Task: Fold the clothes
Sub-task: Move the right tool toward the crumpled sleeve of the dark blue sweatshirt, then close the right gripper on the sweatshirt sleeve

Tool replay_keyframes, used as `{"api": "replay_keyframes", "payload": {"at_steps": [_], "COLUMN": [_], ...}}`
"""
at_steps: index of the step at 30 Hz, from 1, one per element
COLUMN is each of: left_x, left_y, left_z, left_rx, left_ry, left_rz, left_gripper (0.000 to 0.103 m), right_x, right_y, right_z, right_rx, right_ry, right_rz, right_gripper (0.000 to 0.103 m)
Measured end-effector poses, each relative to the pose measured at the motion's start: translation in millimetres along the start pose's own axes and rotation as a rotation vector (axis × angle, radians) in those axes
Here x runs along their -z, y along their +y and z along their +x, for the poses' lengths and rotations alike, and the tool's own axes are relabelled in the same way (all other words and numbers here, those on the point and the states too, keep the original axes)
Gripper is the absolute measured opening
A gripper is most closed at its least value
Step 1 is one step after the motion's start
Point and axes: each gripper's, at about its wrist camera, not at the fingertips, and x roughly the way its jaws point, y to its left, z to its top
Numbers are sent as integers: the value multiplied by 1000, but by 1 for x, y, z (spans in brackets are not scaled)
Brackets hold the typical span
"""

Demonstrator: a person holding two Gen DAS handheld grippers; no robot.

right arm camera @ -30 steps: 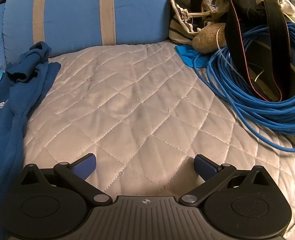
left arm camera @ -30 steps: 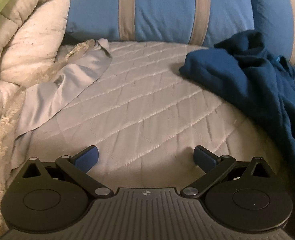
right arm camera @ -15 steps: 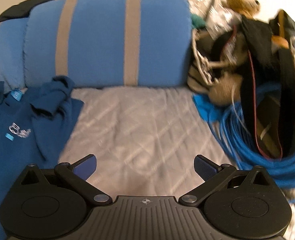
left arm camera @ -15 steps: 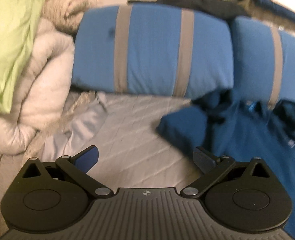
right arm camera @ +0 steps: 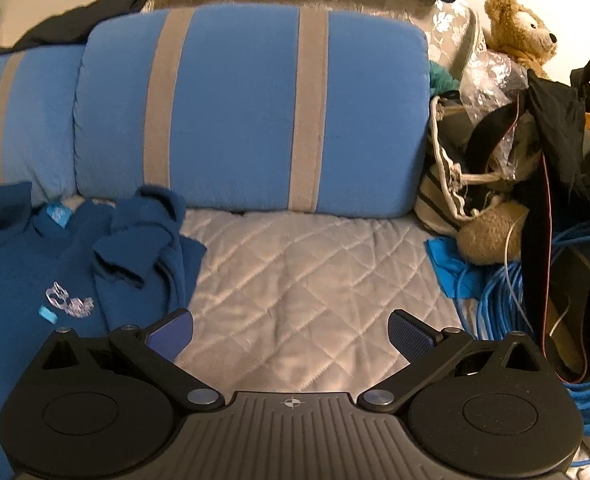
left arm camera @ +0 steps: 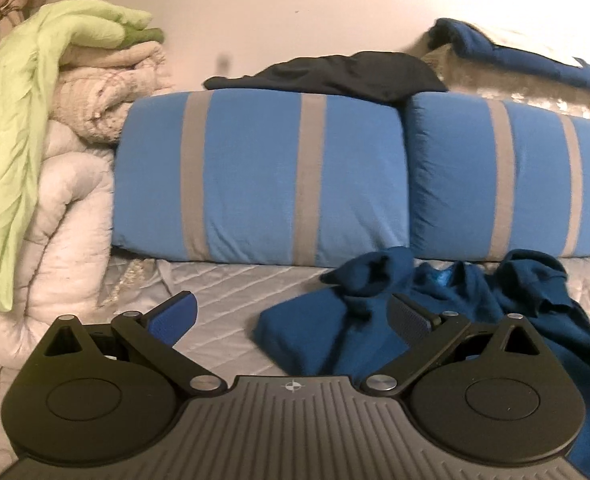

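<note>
I see the left gripper (left arm camera: pixel 291 316) with jaws spread wide, nothing between them, held above the grey quilted bed cover (left arm camera: pixel 223 300). Right gripper (right arm camera: pixel 291 330) likewise spread wide and empty, over bare quilt. The dark blue sweatshirt (left arm camera: pixel 335 324) lies crumpled and unfolded on the cover, in front of the blue striped pillows (left arm camera: pixel 255 176). It sits right of centre in the left view and at the far left in the right view (right arm camera: pixel 55 272), chest print facing up. Neither gripper touches it. Rolled white duvet (left arm camera: pixel 67 232) at the left edge, coiled blue cable (right arm camera: pixel 507 300) and teddy bear (right arm camera: pixel 519 32) at the right edge.
</note>
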Motion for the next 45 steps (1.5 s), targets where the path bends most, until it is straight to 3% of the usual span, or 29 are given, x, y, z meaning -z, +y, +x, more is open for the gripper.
{"api": "replay_keyframes", "payload": {"at_steps": [5, 12, 18, 23, 31, 35, 40, 45], "left_x": [17, 57, 58, 63, 74, 75, 75, 75], "left_y": [-24, -53, -65, -72, -83, -86, -90, -85], "left_z": [-13, -27, -33, -41, -48, -48, -48, -45], "left_rx": [62, 131, 117, 159, 211, 202, 200, 213], "left_ry": [6, 18, 6, 60, 12, 6, 14, 25], "left_rz": [9, 38, 64, 49, 63, 70, 89, 82], "left_gripper": [103, 103, 103, 103, 103, 103, 103, 103], "right_x": [-14, -13, -14, -13, -14, -18, -24, -27], "right_y": [9, 19, 30, 51, 76, 86, 87, 89], "right_z": [0, 4, 15, 28, 53, 60, 79, 101], "right_rx": [36, 7, -34, -101, -196, -237, -284, -271], "right_ry": [19, 32, 28, 23, 34, 32, 62, 99], "right_rz": [-28, -78, -110, -176, -158, -159, -67, -3], "right_gripper": [103, 103, 101, 91, 73, 66, 56, 44]}}
